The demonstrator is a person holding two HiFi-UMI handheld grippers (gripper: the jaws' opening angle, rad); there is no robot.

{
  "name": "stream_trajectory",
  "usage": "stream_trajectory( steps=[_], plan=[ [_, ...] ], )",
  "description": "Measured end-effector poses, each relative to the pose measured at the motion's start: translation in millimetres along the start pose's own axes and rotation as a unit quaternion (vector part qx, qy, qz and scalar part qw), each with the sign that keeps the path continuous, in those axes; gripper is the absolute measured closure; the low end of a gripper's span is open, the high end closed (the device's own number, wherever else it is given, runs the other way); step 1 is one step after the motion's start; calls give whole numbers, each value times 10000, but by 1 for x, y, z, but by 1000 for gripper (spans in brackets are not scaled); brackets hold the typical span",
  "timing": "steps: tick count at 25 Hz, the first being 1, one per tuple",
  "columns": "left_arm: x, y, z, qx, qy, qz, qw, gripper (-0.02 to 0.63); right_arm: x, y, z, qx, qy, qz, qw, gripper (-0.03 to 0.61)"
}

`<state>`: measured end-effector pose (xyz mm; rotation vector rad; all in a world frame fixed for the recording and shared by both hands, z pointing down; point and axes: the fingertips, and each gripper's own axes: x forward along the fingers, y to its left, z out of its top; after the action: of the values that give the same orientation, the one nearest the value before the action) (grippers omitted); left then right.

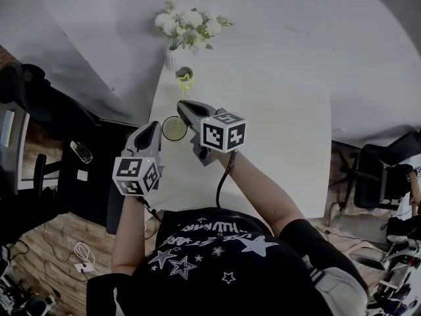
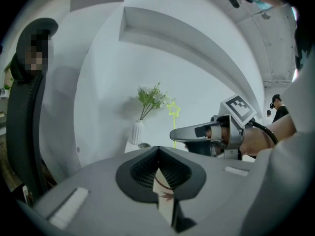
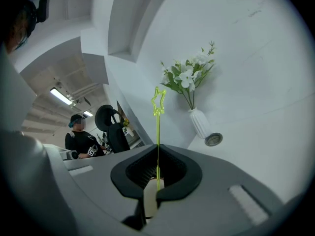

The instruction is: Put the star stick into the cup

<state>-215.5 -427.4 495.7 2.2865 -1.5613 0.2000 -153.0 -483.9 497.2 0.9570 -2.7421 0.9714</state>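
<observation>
The star stick (image 1: 185, 84) is a thin yellow-green rod with a star at its tip. My right gripper (image 1: 181, 105) is shut on its lower end. In the right gripper view the stick (image 3: 158, 127) rises straight up out of the closed jaws (image 3: 157, 157). The cup (image 1: 174, 129) stands near the table's left edge, just under the right gripper. My left gripper (image 1: 156, 125) is shut on the cup's wall, a white strip with a brown leaf print (image 2: 164, 195) between its jaws (image 2: 158, 157). The left gripper view also shows the right gripper (image 2: 173, 134) and the star (image 2: 173, 110).
A white vase of white flowers (image 1: 173, 56) stands at the far left corner of the white table (image 1: 283, 143), with a small round grey disc (image 1: 185, 73) beside it. Office chairs stand left (image 1: 20, 91) and right (image 1: 381, 170) of the table. A person (image 3: 81, 137) is in the background.
</observation>
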Motion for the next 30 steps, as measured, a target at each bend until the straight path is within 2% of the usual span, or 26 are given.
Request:
stream_trajectory(
  steps=[12, 18, 25, 30],
  plan=[
    [7, -2, -6, -41, 59, -88, 9999, 611, 6, -7, -16, 85, 334, -62, 9994, 552],
    [6, -1, -9, -69, 74, -114, 9999, 611, 8, -9, -22, -40, 488, -199, 9986, 547],
    [-2, -5, -7, 37, 59, -128, 9999, 611, 1, -11, -31, -49, 629, -361, 9974, 467],
    [-15, -7, -3, 84, -38, -76, 9999, 611, -11, -10, -35, 18, 623, -482, 9969, 454]
  ],
)
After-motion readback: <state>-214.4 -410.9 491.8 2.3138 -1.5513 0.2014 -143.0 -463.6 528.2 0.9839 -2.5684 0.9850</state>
